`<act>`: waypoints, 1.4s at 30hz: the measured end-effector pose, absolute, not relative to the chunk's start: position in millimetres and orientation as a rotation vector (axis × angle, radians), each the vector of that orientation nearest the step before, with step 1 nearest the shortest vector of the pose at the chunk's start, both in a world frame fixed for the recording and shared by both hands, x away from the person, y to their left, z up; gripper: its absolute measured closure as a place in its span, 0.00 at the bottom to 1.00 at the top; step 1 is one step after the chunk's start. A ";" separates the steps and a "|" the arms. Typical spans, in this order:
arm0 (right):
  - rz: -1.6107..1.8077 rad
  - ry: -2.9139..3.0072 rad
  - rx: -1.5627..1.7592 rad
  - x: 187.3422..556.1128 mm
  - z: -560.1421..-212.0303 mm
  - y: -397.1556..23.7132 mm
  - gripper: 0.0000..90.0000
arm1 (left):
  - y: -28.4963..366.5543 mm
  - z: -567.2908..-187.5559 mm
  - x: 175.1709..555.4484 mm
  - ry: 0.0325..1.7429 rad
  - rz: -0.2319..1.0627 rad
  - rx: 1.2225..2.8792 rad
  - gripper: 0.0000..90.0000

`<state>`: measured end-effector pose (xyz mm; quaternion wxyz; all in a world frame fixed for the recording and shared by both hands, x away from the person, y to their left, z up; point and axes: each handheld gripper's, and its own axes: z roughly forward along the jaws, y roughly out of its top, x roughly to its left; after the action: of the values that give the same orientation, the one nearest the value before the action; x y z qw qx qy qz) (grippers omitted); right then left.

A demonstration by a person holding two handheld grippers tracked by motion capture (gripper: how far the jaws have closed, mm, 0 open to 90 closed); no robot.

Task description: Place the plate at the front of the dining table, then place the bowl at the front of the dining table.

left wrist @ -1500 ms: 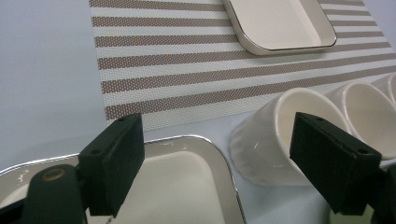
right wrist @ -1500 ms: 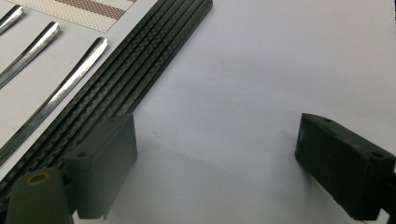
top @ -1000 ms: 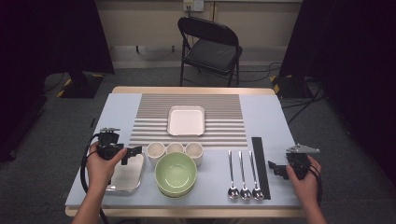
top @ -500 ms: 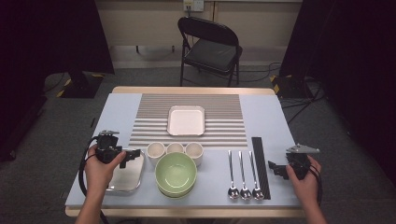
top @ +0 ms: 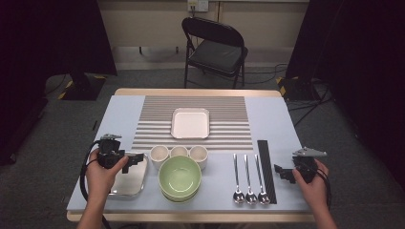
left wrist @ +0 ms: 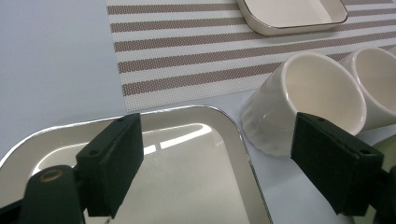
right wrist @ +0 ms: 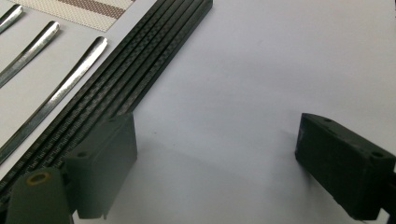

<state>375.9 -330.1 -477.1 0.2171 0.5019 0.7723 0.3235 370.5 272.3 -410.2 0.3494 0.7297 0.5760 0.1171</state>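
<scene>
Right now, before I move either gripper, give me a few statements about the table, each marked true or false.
1. The left gripper is open above the metal tray. True.
2. The right gripper is shut on a spoon. False: it is open and empty, over bare table beside the black strip.
3. Three spoons lie side by side left of the black strip. True.
4. The green bowl sits on the striped mat. False: it sits off the mat, nearer the person, in front of three white cups.
5. A white square dish rests on the striped mat. True.

My left gripper (top: pixel 135 162) hovers over the tray (top: pixel 129 183) lower left; three cups (top: pixel 178 153) sit right of it, the bowl (top: pixel 179 176) below them.
</scene>
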 end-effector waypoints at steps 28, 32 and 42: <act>0.868 2.188 1.391 381.2 -463.1 -332.5 0.15 | 274.0 -410.6 369.4 1.446 0.281 1.912 0.17; 0.865 2.211 1.363 383.1 -451.1 -331.0 0.15 | 274.9 -410.7 369.1 1.448 0.280 1.911 0.17; 0.876 2.260 1.350 388.7 -444.1 -318.5 0.16 | 275.8 -412.0 369.2 1.448 0.280 1.914 0.17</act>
<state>388.7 -318.5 -444.1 0.1826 0.4784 0.8009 0.3105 369.2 275.8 -412.0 0.3548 0.7405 0.5604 0.1082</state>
